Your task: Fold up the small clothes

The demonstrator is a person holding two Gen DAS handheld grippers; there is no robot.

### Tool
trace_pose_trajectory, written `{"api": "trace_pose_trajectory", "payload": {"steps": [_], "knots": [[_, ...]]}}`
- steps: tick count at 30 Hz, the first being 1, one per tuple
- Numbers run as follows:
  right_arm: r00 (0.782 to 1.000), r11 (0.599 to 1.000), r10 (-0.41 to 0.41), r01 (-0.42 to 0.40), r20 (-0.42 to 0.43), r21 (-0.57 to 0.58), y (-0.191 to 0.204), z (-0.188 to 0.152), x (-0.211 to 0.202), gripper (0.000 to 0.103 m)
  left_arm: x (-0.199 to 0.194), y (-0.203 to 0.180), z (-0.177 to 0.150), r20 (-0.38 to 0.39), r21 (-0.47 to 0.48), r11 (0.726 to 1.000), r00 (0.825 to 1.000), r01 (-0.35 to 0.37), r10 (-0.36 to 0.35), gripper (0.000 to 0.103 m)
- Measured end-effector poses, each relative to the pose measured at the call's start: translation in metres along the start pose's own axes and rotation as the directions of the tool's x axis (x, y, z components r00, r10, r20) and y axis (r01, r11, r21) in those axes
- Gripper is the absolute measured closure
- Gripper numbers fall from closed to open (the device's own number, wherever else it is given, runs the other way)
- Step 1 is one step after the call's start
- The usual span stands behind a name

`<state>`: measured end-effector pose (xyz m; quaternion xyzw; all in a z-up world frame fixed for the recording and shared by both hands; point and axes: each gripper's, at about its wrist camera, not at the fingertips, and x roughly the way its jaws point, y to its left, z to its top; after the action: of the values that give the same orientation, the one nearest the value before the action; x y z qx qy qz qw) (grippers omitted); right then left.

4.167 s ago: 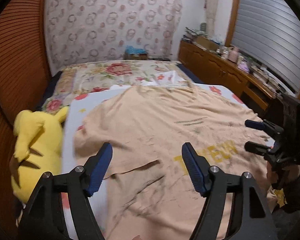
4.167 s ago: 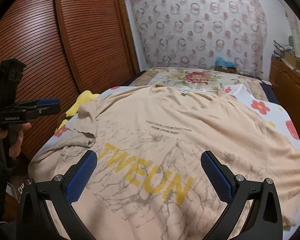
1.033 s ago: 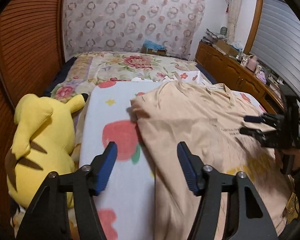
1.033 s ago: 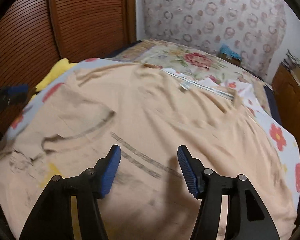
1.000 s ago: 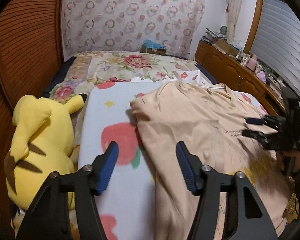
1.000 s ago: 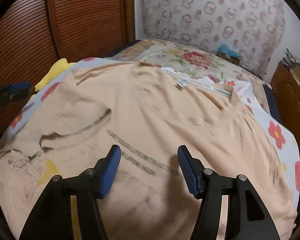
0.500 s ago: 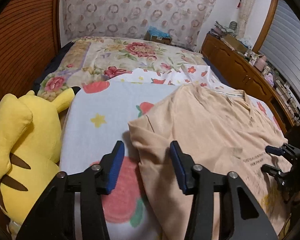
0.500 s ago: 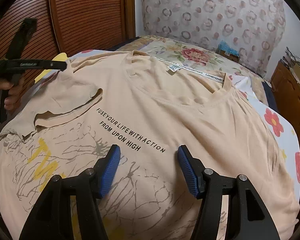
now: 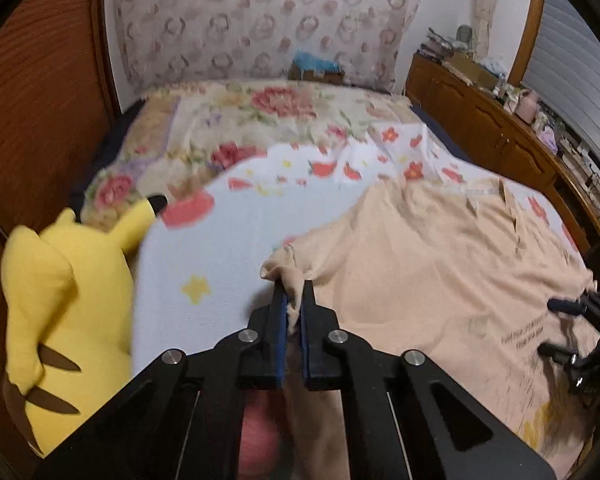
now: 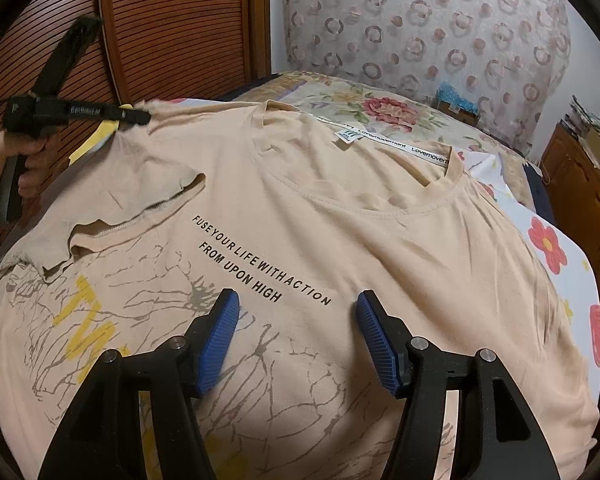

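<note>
**Pinching the shoulder corner for the first fold**

Left wrist view: the left claw [image 9: 294, 300], apart over the bed [image 9: 220, 240] a second ago, has just closed and now clamps the peach T-shirt [image 9: 420, 264] at its sleeve-side corner.

Right wrist view: the right claw [image 10: 298, 316] hovers apart, empty, over the chest print of the shirt spread flat. A fold inward looks ready to start.

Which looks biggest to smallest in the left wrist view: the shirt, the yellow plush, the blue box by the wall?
1. Shirt
2. Yellow plush
3. Blue box, though it lies farthest away, so its true size is unsure.
</note>
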<state>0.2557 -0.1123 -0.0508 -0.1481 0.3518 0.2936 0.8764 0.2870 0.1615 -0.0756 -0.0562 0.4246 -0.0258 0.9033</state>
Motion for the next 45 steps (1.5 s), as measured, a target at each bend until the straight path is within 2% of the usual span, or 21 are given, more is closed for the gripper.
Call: {"api": "trace_pose_trajectory", "payload": {"steps": [7,10,14,16,17,21,23,31,37,42,45], "knots": [[1.000,1.000,0.000,0.000,0.001,-0.001,0.000,0.000,0.000,0.040,-0.005,0.004,0.024,0.031,0.052,0.997,0.998,-0.064,0.063,0.097],[1.000,1.000,0.000,0.000,0.001,-0.001,-0.001,0.000,0.000,0.040,-0.005,0.004,0.022,0.023,0.069,0.995,0.997,-0.077,0.076,0.089],[1.000,1.000,0.000,0.000,0.001,-0.001,-0.001,0.000,0.000,0.040,-0.015,0.004,0.015,0.031,0.062,0.997,0.999,-0.040,0.039,0.056],[1.000,1.000,0.000,0.000,0.002,-0.001,0.000,0.000,0.000,0.040,-0.025,-0.001,0.008,0.043,0.069,0.997,0.999,-0.021,0.018,0.050],[1.000,1.000,0.000,0.000,0.002,-0.001,-0.001,0.000,0.000,0.040,-0.029,-0.004,0.005,0.042,0.073,0.997,0.999,-0.020,0.017,0.042],[1.000,1.000,0.000,0.000,0.003,-0.001,0.000,0.000,0.000,0.040,-0.053,-0.020,-0.016,0.071,0.102,0.994,0.997,0.034,-0.041,0.035],[1.000,1.000,0.000,0.000,0.003,-0.001,0.000,0.000,0.000,0.040,-0.061,-0.028,-0.024,0.076,0.112,0.992,0.995,0.056,-0.065,0.026],[1.000,1.000,-0.005,0.005,0.006,-0.003,0.000,0.001,0.000,0.039,-0.080,-0.072,-0.066,0.077,0.168,0.983,0.993,0.077,-0.091,0.025],[1.000,1.000,0.005,-0.005,0.009,0.007,-0.005,-0.004,-0.007,0.039,-0.077,-0.108,-0.092,0.049,0.256,0.965,0.996,0.055,-0.070,0.025],[0.998,0.999,0.001,-0.004,0.069,0.050,-0.026,-0.021,-0.045,0.039,-0.071,-0.132,-0.104,0.013,0.280,0.955,0.994,0.102,-0.110,0.025],[0.995,0.998,-0.039,0.034,0.088,0.056,-0.040,-0.036,-0.068,0.039,-0.066,-0.144,-0.108,0.001,0.289,0.951,0.993,0.110,-0.115,0.025]]}}
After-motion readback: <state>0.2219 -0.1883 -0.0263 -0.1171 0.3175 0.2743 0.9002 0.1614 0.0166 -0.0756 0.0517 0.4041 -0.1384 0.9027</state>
